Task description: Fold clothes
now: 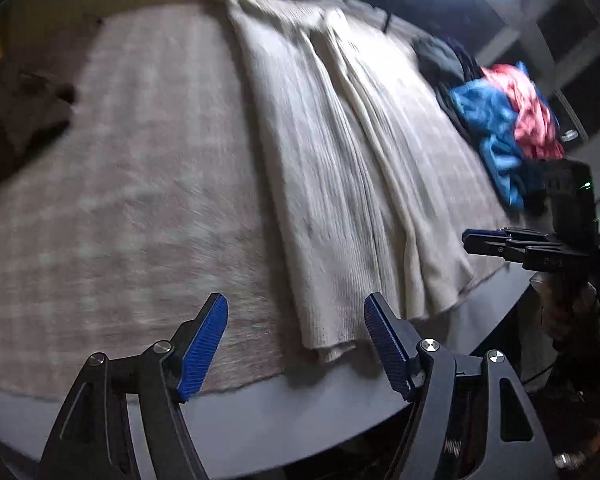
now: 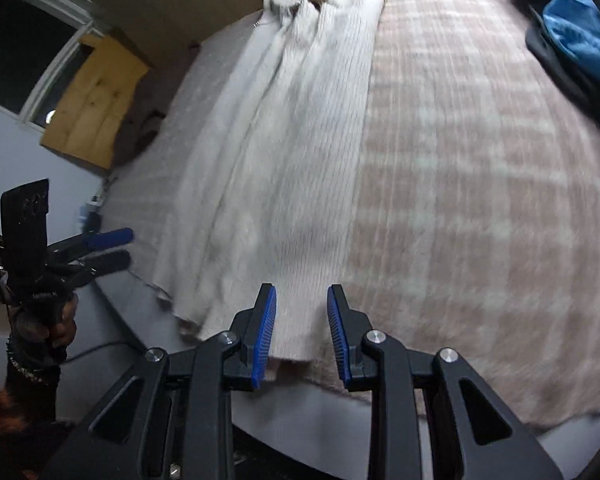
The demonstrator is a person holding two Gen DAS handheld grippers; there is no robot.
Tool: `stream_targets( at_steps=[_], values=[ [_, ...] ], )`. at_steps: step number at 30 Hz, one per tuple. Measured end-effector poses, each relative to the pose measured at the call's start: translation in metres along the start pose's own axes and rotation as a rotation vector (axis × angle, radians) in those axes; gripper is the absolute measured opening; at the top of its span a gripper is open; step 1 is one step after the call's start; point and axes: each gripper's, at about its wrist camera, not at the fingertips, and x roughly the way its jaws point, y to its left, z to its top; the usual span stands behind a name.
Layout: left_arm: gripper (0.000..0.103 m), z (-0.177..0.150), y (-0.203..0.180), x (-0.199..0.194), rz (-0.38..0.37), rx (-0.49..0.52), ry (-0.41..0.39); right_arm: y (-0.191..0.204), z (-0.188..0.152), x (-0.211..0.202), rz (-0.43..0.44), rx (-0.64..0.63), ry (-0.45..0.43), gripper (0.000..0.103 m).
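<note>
Along the middle of a pink plaid blanket [image 2: 480, 208] lies a long cream ribbed garment [image 1: 340, 184], folded lengthwise, its hem near the bed's front edge. Above that hem the left gripper [image 1: 296, 344] hangs with its blue pads wide apart and nothing between them. Over the same hem the right gripper [image 2: 302, 332] stands with a narrower gap, also empty; neither touches the fabric. Blue and red clothes [image 1: 504, 128] are heaped at the blanket's far side.

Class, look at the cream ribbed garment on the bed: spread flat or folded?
Folded lengthwise: the cream ribbed garment lies as a long narrow strip with overlapping layers along its length.
</note>
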Motion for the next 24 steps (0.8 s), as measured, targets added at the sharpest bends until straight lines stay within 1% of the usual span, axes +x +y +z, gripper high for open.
stream_targets(
  at_steps=[3,4,6,7,8,9,11,13,14,15,17,19,20,21,22,23,24],
  values=[
    [0.067,0.000,-0.005,0.018,-0.053,-0.003,0.009,0.006,-0.009,0.006,-0.044,0.013,-0.033,0.043],
    [0.066,-0.002,-0.009,0.019,-0.063,0.013,-0.018,0.008,-0.011,0.007,-0.056,0.018,-0.047,0.043],
    [0.050,-0.003,-0.018,0.023,-0.084,0.047,-0.039,0.015,-0.013,0.007,-0.059,0.017,-0.060,0.043],
    [0.039,-0.003,-0.022,0.025,-0.095,0.062,-0.044,0.020,-0.014,0.010,-0.049,0.006,-0.063,0.043],
    [0.019,-0.003,-0.025,0.027,-0.090,0.081,-0.060,0.023,-0.015,0.012,-0.046,-0.003,-0.062,0.043],
    [0.016,-0.002,-0.025,0.027,-0.091,0.089,-0.065,0.030,-0.015,0.015,-0.066,-0.027,-0.074,0.034],
    [0.013,0.001,-0.022,0.025,-0.111,0.089,-0.054,0.034,-0.014,0.018,-0.069,-0.036,-0.055,0.014],
    [0.006,0.002,-0.018,0.006,-0.105,0.109,-0.081,0.040,-0.010,0.008,-0.081,-0.032,-0.059,0.013],
    [0.006,0.002,-0.016,-0.010,-0.090,0.126,-0.107,0.044,-0.009,-0.001,-0.082,-0.045,-0.070,0.011],
    [0.006,0.002,-0.012,-0.024,-0.076,0.137,-0.132,0.051,-0.009,-0.014,-0.099,-0.075,-0.089,0.008],
    [0.006,0.000,-0.003,-0.032,-0.069,0.137,-0.144,0.057,-0.010,-0.027,-0.162,-0.109,-0.104,0.007],
    [0.007,-0.001,0.003,-0.014,-0.058,0.126,-0.113,0.052,-0.011,-0.024,-0.176,-0.093,-0.087,0.007],
    [0.008,-0.001,0.006,0.001,-0.072,0.108,-0.075,0.050,-0.012,-0.015,-0.168,-0.082,-0.064,0.008],
    [0.009,-0.002,0.009,0.018,-0.085,0.085,-0.017,0.047,-0.013,-0.007,-0.159,-0.072,-0.042,0.011],
    [0.014,-0.003,0.010,0.024,-0.092,0.070,0.005,0.044,-0.014,0.002,-0.151,-0.061,-0.019,0.011],
    [0.027,-0.003,0.011,0.024,-0.098,0.059,0.006,0.043,-0.015,-0.003,-0.153,-0.050,-0.040,0.013],
    [0.036,-0.004,0.012,0.020,-0.113,0.049,0.006,0.042,-0.016,-0.009,-0.155,-0.038,-0.061,0.019]
  ],
)
